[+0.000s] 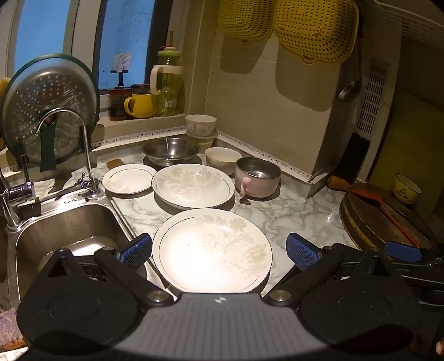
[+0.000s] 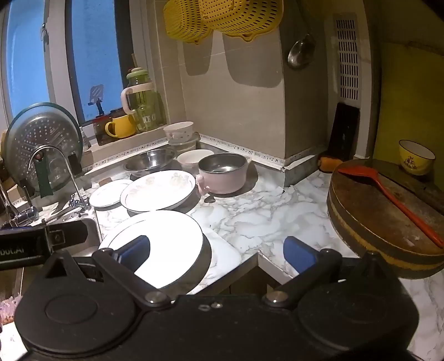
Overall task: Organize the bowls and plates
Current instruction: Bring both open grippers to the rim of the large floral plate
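A large white floral plate (image 1: pixel 230 236) lies on the marble counter (image 1: pixel 291 211) nearest me, and my left gripper (image 1: pixel 219 251) hangs open above its near half without touching it. Behind it sit a deep floral plate (image 1: pixel 193 185), a small plate (image 1: pixel 129 178), a steel bowl (image 1: pixel 170 150), a white bowl (image 1: pixel 223 159), a pink pot (image 1: pixel 258 176) and stacked bowls (image 1: pixel 200 125). My right gripper (image 2: pixel 219 248) is open and empty; its left finger overlaps the large plate (image 2: pixel 166 236) and its right finger is over bare counter.
A steel sink (image 1: pixel 69 222) with a tap (image 1: pixel 83 144) lies left of the plates. At the right stands a round wooden chopping block (image 2: pixel 388 216) with a red spatula (image 2: pixel 388 194) and a yellow bowl (image 2: pixel 416 157) behind it. Yellow colanders (image 2: pixel 222 19) hang on the wall.
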`<action>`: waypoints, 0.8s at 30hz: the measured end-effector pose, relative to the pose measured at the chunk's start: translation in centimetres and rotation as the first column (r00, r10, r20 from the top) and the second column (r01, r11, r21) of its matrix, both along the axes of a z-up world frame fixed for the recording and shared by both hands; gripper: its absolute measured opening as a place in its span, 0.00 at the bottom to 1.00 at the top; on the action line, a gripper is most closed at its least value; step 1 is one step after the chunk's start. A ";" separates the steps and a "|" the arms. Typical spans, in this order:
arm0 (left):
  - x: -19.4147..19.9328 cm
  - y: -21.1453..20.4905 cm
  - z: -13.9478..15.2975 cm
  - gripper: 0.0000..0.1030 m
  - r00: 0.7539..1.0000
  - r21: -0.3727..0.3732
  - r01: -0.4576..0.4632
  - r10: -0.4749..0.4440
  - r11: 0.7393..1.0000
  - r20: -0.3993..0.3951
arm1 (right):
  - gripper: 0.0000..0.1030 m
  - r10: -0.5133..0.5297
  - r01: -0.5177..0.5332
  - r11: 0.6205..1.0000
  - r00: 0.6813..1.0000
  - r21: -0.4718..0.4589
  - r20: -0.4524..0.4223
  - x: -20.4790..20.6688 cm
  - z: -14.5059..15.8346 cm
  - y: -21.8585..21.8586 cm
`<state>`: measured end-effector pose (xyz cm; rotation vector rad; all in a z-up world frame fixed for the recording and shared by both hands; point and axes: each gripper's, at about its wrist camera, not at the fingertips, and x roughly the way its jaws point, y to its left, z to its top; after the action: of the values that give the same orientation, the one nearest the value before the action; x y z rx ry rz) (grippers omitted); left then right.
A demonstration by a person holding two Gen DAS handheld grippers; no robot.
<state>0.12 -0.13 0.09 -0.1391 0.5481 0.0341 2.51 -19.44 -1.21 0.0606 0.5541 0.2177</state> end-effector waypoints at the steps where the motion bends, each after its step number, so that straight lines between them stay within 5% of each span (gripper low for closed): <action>1: 0.0 0.0 0.0 1.00 1.000 0.000 0.003 -0.003 1.000 0.002 | 1.00 -0.002 0.002 1.000 1.000 0.002 0.002 0.0 0.0 0.0; 24: 1.2 1.4 -0.5 1.00 1.000 -0.062 0.030 -0.030 0.998 0.008 | 1.00 -0.006 0.006 1.000 1.000 0.012 0.002 1.0 0.2 0.4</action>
<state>1.36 1.28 -0.37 -0.1917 0.5439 -0.0126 3.48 -19.01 -1.02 0.0739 0.5508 0.2150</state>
